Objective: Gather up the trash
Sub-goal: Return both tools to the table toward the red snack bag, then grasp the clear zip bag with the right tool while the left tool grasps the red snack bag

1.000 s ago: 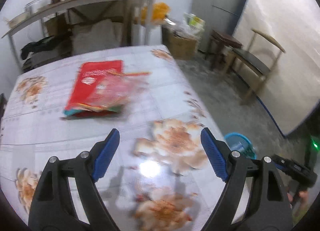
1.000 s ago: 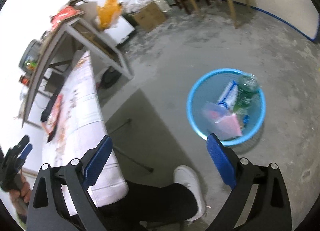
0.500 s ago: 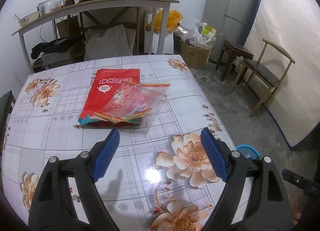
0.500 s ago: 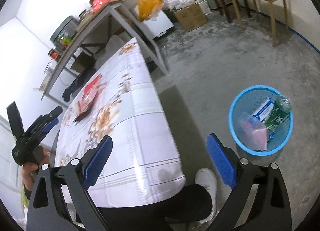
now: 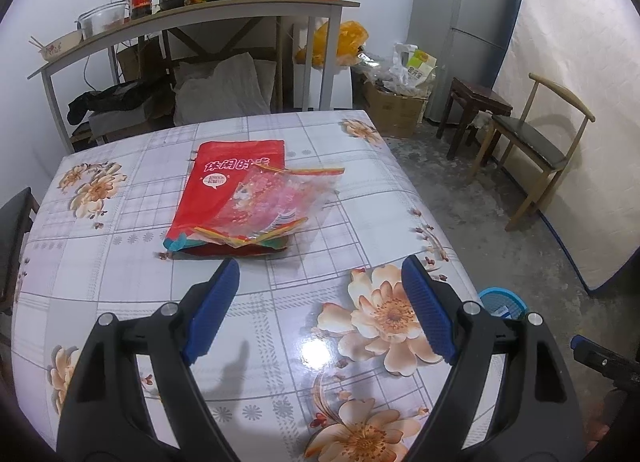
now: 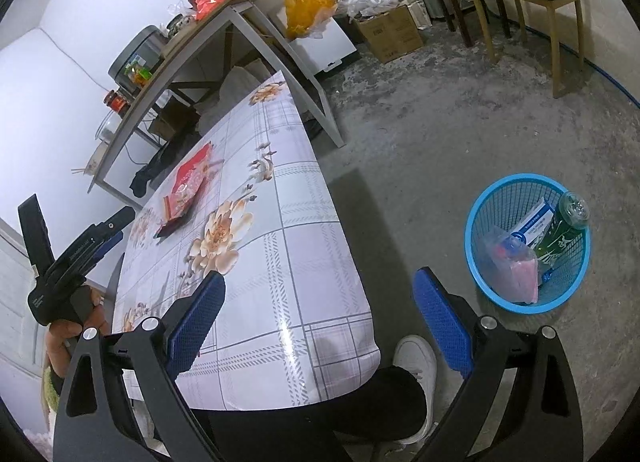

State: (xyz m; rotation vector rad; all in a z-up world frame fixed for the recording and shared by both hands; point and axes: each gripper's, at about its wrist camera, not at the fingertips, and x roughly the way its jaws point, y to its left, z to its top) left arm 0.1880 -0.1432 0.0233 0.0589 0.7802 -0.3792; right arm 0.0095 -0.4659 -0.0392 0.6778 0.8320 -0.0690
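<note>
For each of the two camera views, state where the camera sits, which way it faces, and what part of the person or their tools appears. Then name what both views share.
Left wrist: sits on the left hand-held gripper, open, facing across the table toward the red bag.
Right wrist: sits on the right hand-held gripper, open, facing down past the table edge to the blue basket; a shoe and hand show.
Shared: table, red bag, basket, shelf.

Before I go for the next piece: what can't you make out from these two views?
- Blue basket, left wrist view: mostly hidden behind the table edge.
- Red packet: part covered by the clear bag.
- Basket bottom, right wrist view: hidden under the trash.
- Right gripper, left wrist view: cut off.
</note>
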